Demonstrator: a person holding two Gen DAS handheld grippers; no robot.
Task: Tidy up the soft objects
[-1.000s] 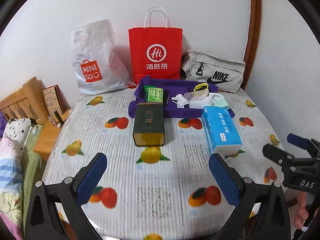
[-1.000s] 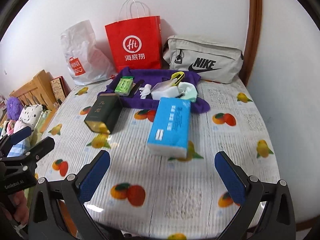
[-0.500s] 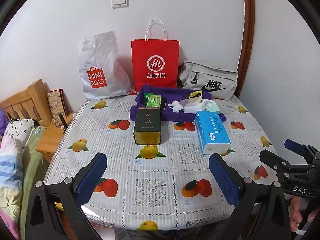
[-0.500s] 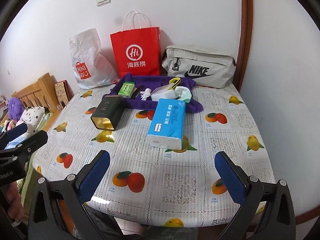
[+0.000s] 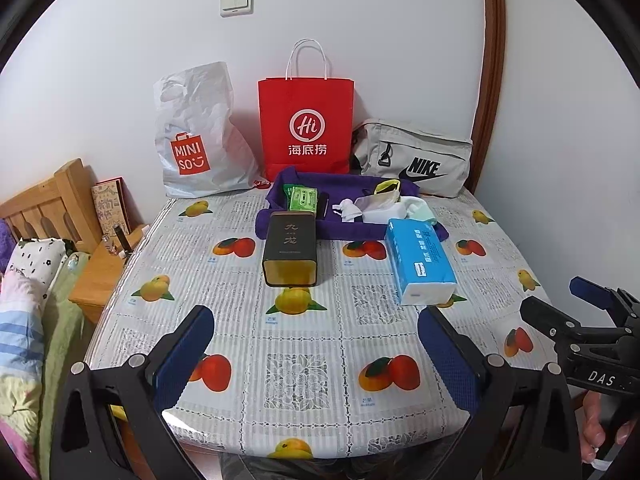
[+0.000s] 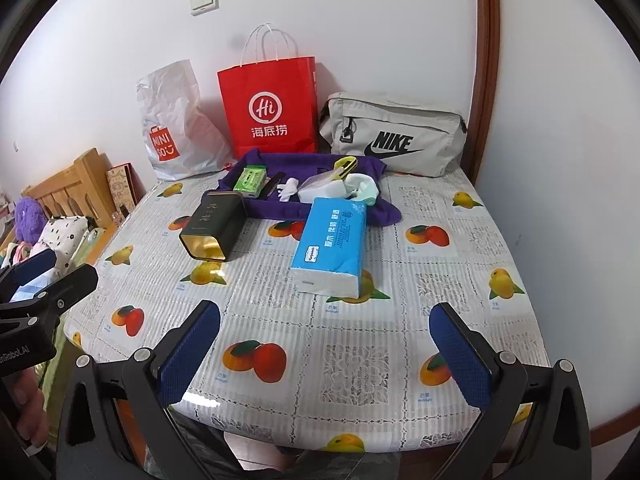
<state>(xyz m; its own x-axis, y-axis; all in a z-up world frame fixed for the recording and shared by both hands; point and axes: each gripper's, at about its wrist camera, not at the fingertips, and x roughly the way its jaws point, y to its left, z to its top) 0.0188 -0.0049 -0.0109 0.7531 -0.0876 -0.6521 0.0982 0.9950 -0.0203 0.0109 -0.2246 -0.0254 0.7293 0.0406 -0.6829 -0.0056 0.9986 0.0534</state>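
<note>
A blue tissue pack [image 5: 420,260] [image 6: 334,244] lies on the fruit-print tablecloth [image 5: 320,344], right of centre. A purple cloth [image 5: 340,200] [image 6: 280,208] lies behind it with a green packet [image 5: 302,197], white socks [image 5: 348,210] and other small soft items on it. A dark tea tin [image 5: 290,254] [image 6: 214,230] lies in front of the cloth. My left gripper [image 5: 316,344] is open and empty over the near table edge. My right gripper [image 6: 324,340] is open and empty too, and shows at the right of the left wrist view [image 5: 576,308].
A white Miniso bag [image 5: 196,136], a red paper bag [image 5: 306,124] and a grey Nike bag [image 5: 416,160] stand against the back wall. A wooden headboard [image 5: 44,204], a bedside stand [image 5: 100,268] and bedding [image 5: 24,288] lie left of the table.
Both grippers have pulled back and up from the table, so the objects look smaller and the near table edge shows. Nothing on the table has moved.
</note>
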